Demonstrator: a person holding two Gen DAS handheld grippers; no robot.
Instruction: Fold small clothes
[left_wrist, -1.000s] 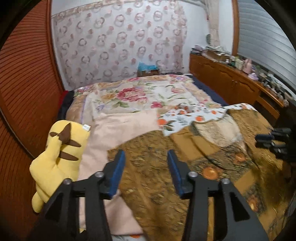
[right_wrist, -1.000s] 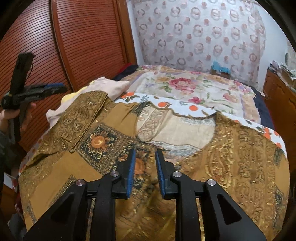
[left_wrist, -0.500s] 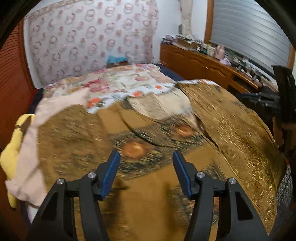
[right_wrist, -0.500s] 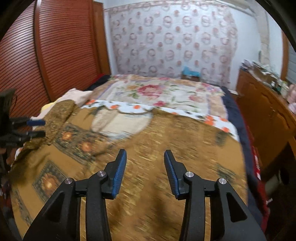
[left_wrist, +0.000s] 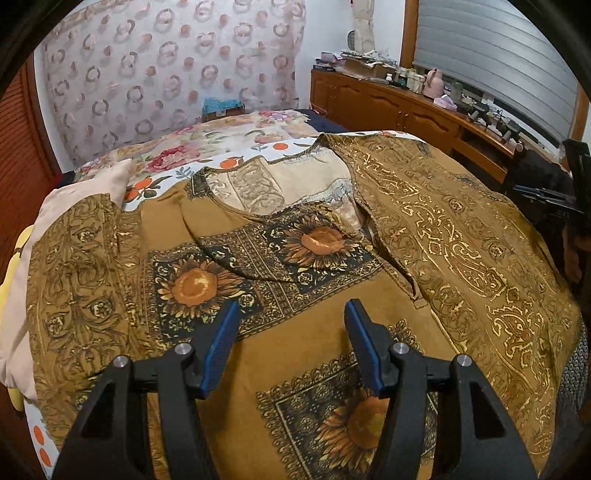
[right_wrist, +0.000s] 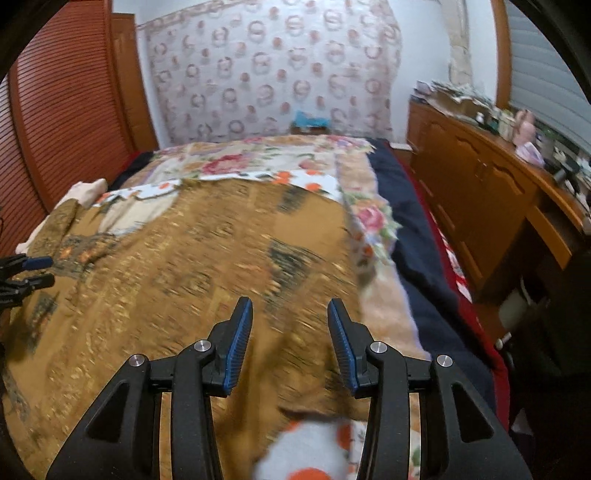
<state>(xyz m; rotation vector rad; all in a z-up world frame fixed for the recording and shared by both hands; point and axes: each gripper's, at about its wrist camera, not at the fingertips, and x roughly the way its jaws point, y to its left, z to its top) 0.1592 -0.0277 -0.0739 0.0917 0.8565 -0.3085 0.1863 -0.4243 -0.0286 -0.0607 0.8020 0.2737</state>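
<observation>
Garment: a mustard-brown printed tunic with sunflower squares and gold paisley sleeves (left_wrist: 332, 332) lies spread flat, front up, across the near half of the bed, neckline toward the far end, its sleeves reaching both side edges
Bed: a bed covered with a floral quilt in cream and pink (left_wrist: 221, 147), with a white sheet printed with oranges (left_wrist: 229, 162) showing just beyond the tunic's collar
Left gripper: the black two-finger gripper with blue pads (left_wrist: 291, 339) hovers over the middle of the tunic's front, near the end of the neck slit; its fingers are spread apart with nothing between them, only cloth below
Right gripper: the matching black gripper with blue pads (right_wrist: 290, 339) hangs over the tunic's right part near the bed's right edge; its jaws have just been opening and stand parted, nothing between them; the cloth there is blurred
Left edge of the bed: a pale pink folded cloth (left_wrist: 85, 192) lies partly under the tunic's sleeve, with a yellow plush toy (left_wrist: 14, 266) just beside it
Right of the bed: a long wooden sideboard crowded with small items (left_wrist: 424, 114) runs along the wall under a grey blind
</observation>
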